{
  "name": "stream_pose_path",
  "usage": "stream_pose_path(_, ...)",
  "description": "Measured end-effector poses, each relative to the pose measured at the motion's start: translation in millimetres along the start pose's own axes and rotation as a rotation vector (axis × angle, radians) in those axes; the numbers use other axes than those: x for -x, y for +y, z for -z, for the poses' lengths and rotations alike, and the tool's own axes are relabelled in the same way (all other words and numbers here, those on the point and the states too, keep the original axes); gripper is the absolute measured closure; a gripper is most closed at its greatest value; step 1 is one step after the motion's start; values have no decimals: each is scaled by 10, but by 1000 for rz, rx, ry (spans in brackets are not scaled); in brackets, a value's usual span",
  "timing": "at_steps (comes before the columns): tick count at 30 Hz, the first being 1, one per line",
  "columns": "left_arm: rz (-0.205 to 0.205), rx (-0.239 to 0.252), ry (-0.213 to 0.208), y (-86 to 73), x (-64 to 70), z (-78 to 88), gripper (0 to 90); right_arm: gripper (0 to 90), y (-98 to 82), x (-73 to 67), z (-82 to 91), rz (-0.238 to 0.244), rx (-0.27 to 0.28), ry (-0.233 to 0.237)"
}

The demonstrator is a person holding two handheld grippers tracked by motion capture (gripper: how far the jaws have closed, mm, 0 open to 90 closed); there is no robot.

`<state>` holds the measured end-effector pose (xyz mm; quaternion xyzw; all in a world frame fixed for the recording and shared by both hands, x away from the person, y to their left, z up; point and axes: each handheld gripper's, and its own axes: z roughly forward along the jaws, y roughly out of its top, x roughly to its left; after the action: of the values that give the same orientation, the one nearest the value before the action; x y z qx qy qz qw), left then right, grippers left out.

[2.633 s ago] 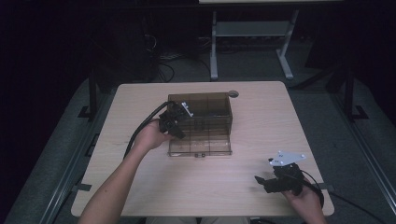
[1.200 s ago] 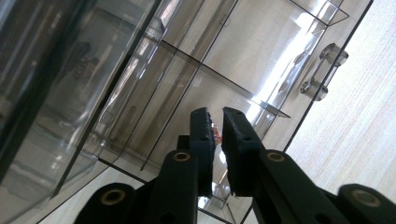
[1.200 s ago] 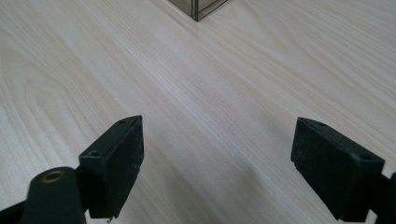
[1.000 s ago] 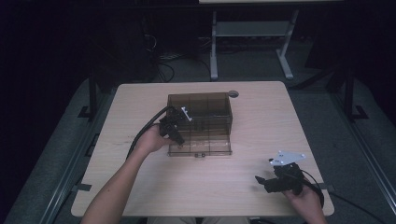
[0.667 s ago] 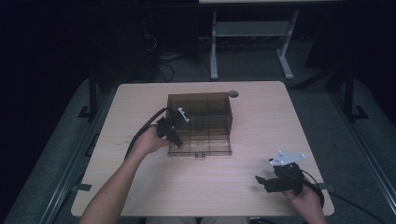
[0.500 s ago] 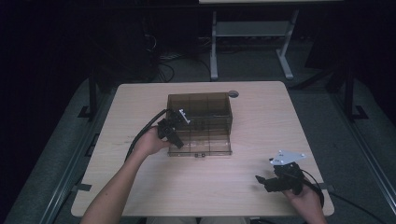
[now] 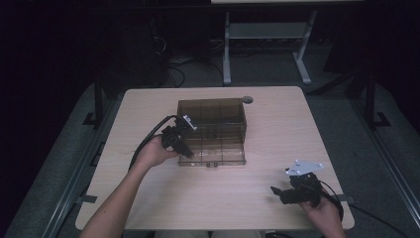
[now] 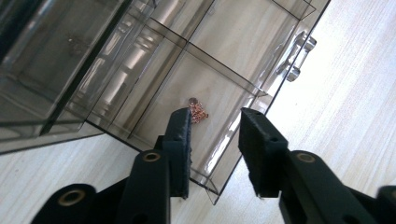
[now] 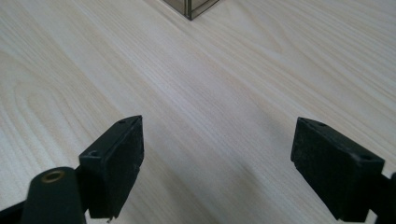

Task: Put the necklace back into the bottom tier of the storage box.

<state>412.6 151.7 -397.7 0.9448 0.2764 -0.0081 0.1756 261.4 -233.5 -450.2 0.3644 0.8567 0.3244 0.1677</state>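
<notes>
Copper-coloured chain point(image 8: 198, 111), maybe a small trinket, lies on the floor of a compartment in the smoky organizer box point(image 7: 213, 130), just ahead of the left gripper point(image 8: 214, 140), beside its left jaw tip. Jaws narrow, holding nothing. Right gripper point(image 9: 217, 163) sits wide apart over bare table point(image 9: 224, 84), w/ box corner far ahead.

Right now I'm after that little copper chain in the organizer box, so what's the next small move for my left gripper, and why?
Probably ease the left gripper straight down: its jaws are open, and the copper chain lies on the floor of the box compartment just beyond the tips, not yet between them.
</notes>
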Motion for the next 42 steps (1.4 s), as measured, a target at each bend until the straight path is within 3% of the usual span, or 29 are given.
stream_pose_path(19,-12,48,10,-126,61,214,616,166,13,-9,-3,-2,3,-4)
stream_pose_path(42,-25,74,25,-277,159,258,564,166,23,-9,-8,-2,2,-7)
